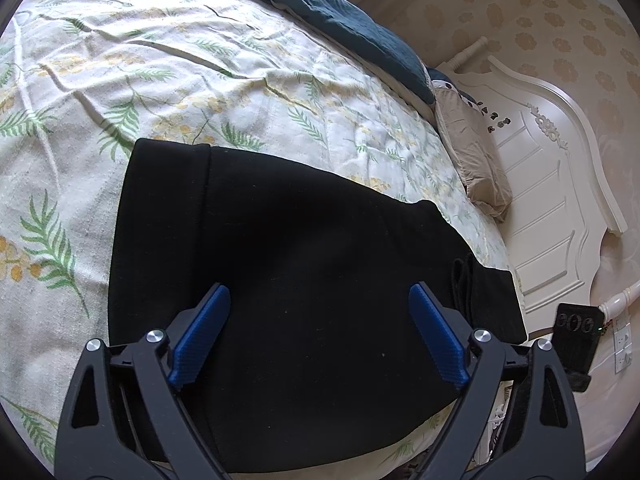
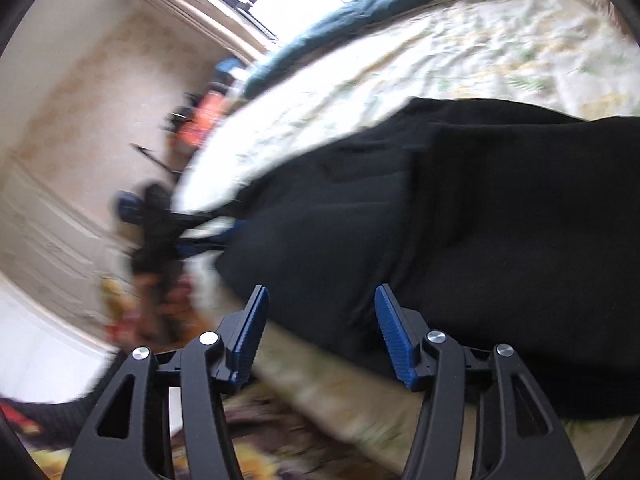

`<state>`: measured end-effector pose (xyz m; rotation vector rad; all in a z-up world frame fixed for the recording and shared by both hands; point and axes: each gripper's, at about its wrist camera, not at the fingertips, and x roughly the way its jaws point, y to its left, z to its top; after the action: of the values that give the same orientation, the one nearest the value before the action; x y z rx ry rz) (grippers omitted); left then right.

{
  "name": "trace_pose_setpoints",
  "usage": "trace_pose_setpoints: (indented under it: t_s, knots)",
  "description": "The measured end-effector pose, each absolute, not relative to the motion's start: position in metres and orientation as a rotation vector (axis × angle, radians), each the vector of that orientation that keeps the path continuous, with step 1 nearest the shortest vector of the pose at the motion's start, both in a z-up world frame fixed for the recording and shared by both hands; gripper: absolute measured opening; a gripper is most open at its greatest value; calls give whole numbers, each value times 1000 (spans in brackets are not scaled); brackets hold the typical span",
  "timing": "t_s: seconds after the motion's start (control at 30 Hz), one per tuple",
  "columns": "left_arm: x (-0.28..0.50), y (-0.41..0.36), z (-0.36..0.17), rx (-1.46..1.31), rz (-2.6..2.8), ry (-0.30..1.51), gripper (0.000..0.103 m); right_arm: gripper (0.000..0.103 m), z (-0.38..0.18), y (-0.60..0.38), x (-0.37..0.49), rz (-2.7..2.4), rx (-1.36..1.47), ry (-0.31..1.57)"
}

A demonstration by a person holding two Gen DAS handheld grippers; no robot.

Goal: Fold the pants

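The left gripper (image 1: 320,300) is hovering wide open and empty over the black pants (image 1: 304,264), which are lying folded on the floral bedspread (image 1: 168,80). The right gripper (image 2: 320,300) is gaping too, empty, at the pants' near edge.

1. from my left gripper's camera, the only marking i can find is on a small black device (image 1: 576,334) at the bed's edge, by the white headboard (image 1: 560,184): pale rounded characters, perhaps "000", too small to read for sure.
2. my right gripper's view is blurred; no text is legible there.
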<state>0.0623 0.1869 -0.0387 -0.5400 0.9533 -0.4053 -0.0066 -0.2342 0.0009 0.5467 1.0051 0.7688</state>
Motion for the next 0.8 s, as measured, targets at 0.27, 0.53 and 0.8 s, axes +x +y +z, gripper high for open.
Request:
trace_pose_setpoints:
  t_s: [0.27, 0.53, 0.8]
  knots:
    - [64, 188, -39, -537, -414, 941, 91, 59, 8, -430, 4, 204, 658, 840]
    - [65, 187, -39, -524, -403, 945, 91, 26, -73, -487, 40, 209, 895, 957]
    - [66, 188, -40, -530, -407, 946, 91, 30, -70, -496, 14, 283, 959, 921]
